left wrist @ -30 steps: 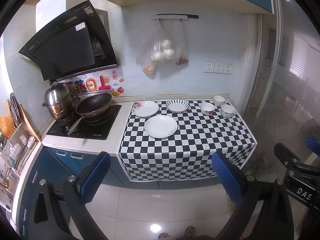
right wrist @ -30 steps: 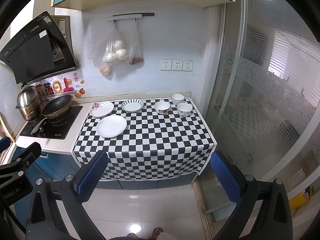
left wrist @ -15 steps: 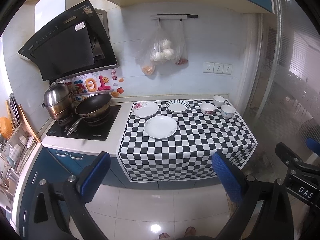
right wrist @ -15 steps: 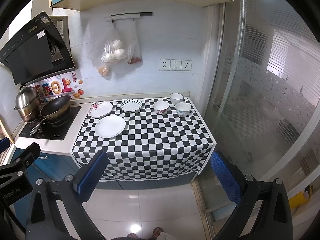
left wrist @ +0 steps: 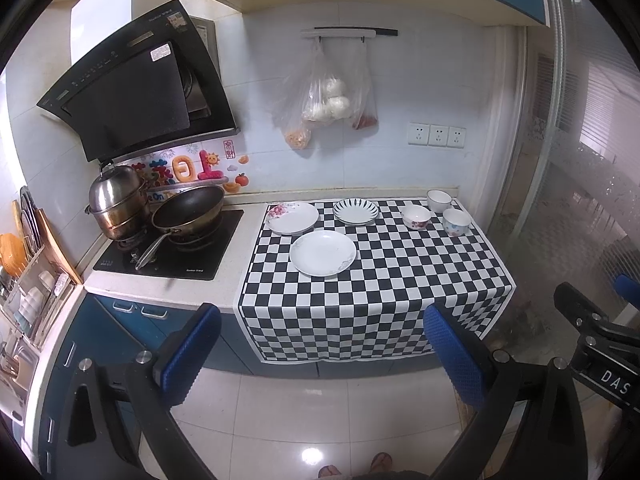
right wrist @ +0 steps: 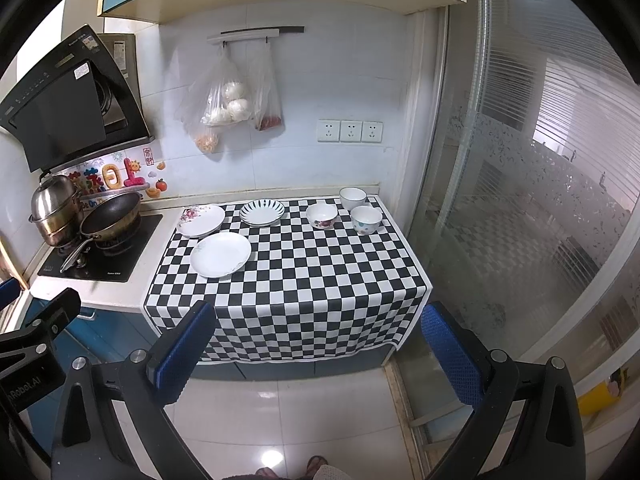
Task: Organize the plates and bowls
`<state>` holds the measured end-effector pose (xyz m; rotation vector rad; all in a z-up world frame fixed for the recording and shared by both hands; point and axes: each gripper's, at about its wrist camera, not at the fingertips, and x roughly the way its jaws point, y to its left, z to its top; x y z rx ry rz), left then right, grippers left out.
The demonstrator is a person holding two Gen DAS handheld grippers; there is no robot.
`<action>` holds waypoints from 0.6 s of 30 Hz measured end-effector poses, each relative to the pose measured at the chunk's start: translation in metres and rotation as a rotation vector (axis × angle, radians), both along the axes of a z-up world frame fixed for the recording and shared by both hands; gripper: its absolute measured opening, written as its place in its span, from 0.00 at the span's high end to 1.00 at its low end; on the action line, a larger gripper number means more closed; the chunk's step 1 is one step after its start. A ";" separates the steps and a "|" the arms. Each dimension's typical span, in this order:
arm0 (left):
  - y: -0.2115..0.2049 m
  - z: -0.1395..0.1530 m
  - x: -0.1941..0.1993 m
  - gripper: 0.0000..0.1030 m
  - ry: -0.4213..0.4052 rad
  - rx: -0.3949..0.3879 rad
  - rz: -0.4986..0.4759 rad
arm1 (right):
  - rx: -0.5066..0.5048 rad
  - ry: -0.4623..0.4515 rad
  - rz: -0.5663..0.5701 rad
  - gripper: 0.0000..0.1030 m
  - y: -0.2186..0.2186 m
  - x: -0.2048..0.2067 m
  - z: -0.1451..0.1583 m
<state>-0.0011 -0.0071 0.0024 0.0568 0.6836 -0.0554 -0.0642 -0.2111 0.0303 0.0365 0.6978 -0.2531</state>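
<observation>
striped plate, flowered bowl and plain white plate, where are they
striped plate [left wrist: 355, 211], left wrist view, its centre
flowered bowl [right wrist: 322, 216], right wrist view, its inside
plain white plate [left wrist: 322, 253], left wrist view, its centre

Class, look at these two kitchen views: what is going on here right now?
A person stands back from the counter with a gripper in each hand. The left gripper and right gripper are both open and empty, well short of the checkered cloth. Nothing is being handled yet. On the cloth, three plates sit apart on the left: a floral plate, a striped plate and a plain white plate. Three bowls sit separately at the back right, unstacked.
</observation>
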 end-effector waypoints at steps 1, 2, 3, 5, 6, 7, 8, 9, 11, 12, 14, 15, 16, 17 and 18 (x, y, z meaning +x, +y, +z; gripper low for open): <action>0.000 0.000 -0.001 0.00 0.000 -0.002 -0.001 | 0.001 0.000 -0.001 0.00 0.000 0.000 0.000; 0.000 0.000 0.000 0.00 0.000 -0.003 0.001 | 0.000 -0.001 -0.001 0.00 0.000 0.000 0.000; 0.000 -0.001 -0.001 0.00 -0.002 -0.001 0.000 | -0.001 -0.002 0.000 0.00 0.000 0.000 0.000; 0.000 -0.001 0.000 0.00 -0.002 0.000 -0.002 | -0.001 -0.003 -0.001 0.00 0.000 0.001 0.000; 0.000 0.000 -0.001 0.00 -0.002 0.000 -0.001 | -0.004 -0.006 -0.001 0.00 0.000 0.002 0.001; 0.000 0.000 0.000 0.00 -0.002 0.000 -0.001 | -0.005 -0.008 -0.002 0.00 0.000 0.002 0.001; 0.000 0.000 0.000 0.00 -0.001 0.000 -0.001 | -0.006 -0.008 -0.003 0.00 -0.001 0.002 0.001; 0.000 0.000 -0.001 0.00 -0.001 0.000 -0.001 | -0.005 -0.008 -0.003 0.00 -0.001 0.002 0.001; 0.000 -0.001 -0.001 0.00 -0.002 0.000 0.000 | -0.005 -0.009 -0.005 0.00 -0.001 0.002 0.001; 0.000 -0.001 0.000 0.00 -0.001 0.000 0.000 | -0.005 -0.009 -0.005 0.00 -0.001 0.002 0.001; 0.001 -0.001 -0.001 0.00 -0.002 0.000 0.000 | -0.004 -0.010 -0.005 0.00 -0.001 0.003 0.000; 0.001 -0.001 -0.001 0.00 -0.002 0.000 0.000 | -0.004 -0.010 -0.004 0.00 -0.002 0.002 0.000; 0.001 -0.001 -0.001 0.00 -0.002 0.002 -0.001 | -0.005 -0.010 -0.004 0.00 -0.001 0.002 0.000; 0.001 -0.001 -0.001 0.00 -0.002 0.001 -0.001 | -0.006 -0.010 -0.005 0.00 -0.001 0.001 0.000; 0.002 -0.001 -0.001 0.00 -0.002 0.001 -0.001 | -0.006 -0.010 -0.004 0.00 -0.002 0.002 0.000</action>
